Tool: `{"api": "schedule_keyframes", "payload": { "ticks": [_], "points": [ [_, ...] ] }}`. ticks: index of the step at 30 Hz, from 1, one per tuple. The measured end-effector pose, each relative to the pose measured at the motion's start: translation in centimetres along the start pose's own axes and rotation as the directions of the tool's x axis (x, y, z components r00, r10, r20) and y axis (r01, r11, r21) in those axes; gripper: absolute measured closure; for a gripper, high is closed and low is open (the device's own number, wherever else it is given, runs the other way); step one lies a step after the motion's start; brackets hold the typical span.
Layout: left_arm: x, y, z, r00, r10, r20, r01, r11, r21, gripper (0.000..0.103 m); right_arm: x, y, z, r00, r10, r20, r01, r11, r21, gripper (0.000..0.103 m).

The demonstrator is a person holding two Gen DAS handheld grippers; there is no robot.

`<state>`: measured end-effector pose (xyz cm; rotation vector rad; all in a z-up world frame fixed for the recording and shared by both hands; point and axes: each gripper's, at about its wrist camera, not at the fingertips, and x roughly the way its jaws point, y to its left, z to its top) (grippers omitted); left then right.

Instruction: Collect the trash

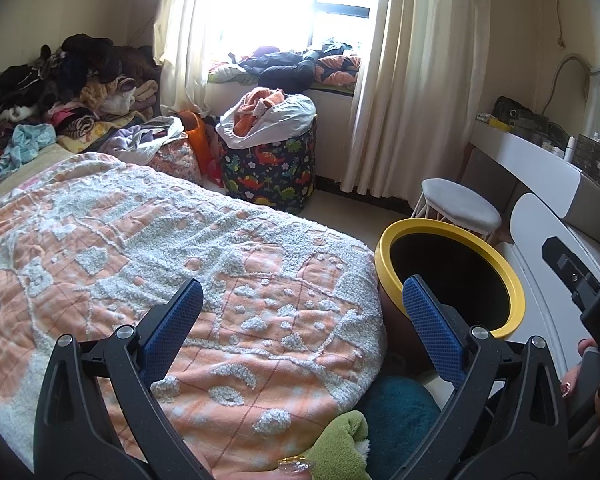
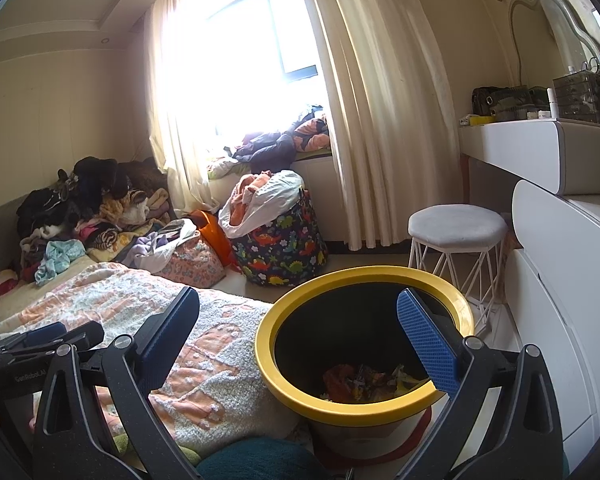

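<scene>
Both grippers hang wide and empty here. The left gripper (image 1: 302,308) spreads its blue pads above the orange-and-white blanket (image 1: 160,248), nothing between them. The right gripper (image 2: 298,328) is just as agape, one finger over the blanket, the other over the mouth of the bin (image 2: 360,408).

That yellow-rimmed bin sits at about 3 o'clock in the left view, tight against the bed's edge, and dead ahead at 6 o'clock in the right view. Down inside it lies crumpled trash (image 2: 364,380), orange and yellow wrappers by the look of it, so some collecting seems done.

What is left? At 6 o'clock in the left view, right at the frame's bottom edge, a clear crinkled wrapper (image 1: 294,466) peeks out beside a green plush (image 1: 342,450). Hard to make out fully.

If that is the next piece, it should be feather-light, thin and slippery, collapsing under any squeeze. Best bet: pinch a raised crumple or edge, not the flat film, and watch the pads do not snag the plush or blanket fibres beneath.
</scene>
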<state>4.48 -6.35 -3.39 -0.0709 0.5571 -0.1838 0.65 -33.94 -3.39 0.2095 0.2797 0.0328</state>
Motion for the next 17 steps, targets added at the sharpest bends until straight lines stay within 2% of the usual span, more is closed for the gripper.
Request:
{"api": "schedule_keyframes", "payload": {
  "ticks": [5,8,10,11,13,14,15,16,17],
  "points": [
    [-0.7,1.8,0.0,0.999,0.038,-0.005,-0.038,0.998,-0.045,0.011,-0.2,2.1,1.7,0.999,0.047,0.004,-0.047,0.998,-0.033,0.007],
    [-1.8,6.4,-0.2,0.994,0.097,-0.045,-0.103,0.981,-0.163,0.011,0.6,6.3,3.3,0.988,0.149,-0.035,-0.151,0.984,-0.096,0.007],
    [-2.8,10.6,-0.7,0.98,0.182,-0.082,-0.197,0.949,-0.248,0.011,1.6,11.2,3.9,0.956,0.278,-0.088,-0.29,0.943,-0.164,0.007],
    [-3.6,13.3,-1.2,0.964,0.246,-0.103,-0.266,0.92,-0.287,0.011,2.1,13.7,3.9,0.936,0.328,-0.126,-0.348,0.918,-0.191,0.007],
    [-5.2,19.0,-2.5,0.908,0.386,-0.163,-0.419,0.839,-0.347,0.011,3.6,20.0,2.8,0.861,0.44,-0.254,-0.496,0.836,-0.233,0.007],
    [-6.3,22.5,-3.5,0.863,0.46,-0.207,-0.504,0.774,-0.383,0.011,4.6,23.5,1.7,0.81,0.482,-0.335,-0.568,0.787,-0.24,0.007],
    [-7.0,25.0,-4.4,0.829,0.504,-0.242,-0.558,0.722,-0.408,0.011,5.7,27.3,0.1,0.743,0.507,-0.436,-0.637,0.735,-0.232,0.007],
    [-7.8,27.8,-5.6,0.782,0.551,-0.291,-0.621,0.657,-0.428,0.011,6.6,30.5,-1.5,0.685,0.511,-0.519,-0.682,0.701,-0.21,0.007],
    [-8.4,29.9,-6.5,0.746,0.582,-0.325,-0.664,0.606,-0.438,0.011,7.6,33.9,-3.6,0.623,0.503,-0.599,-0.718,0.671,-0.184,0.007]
  ]
}}
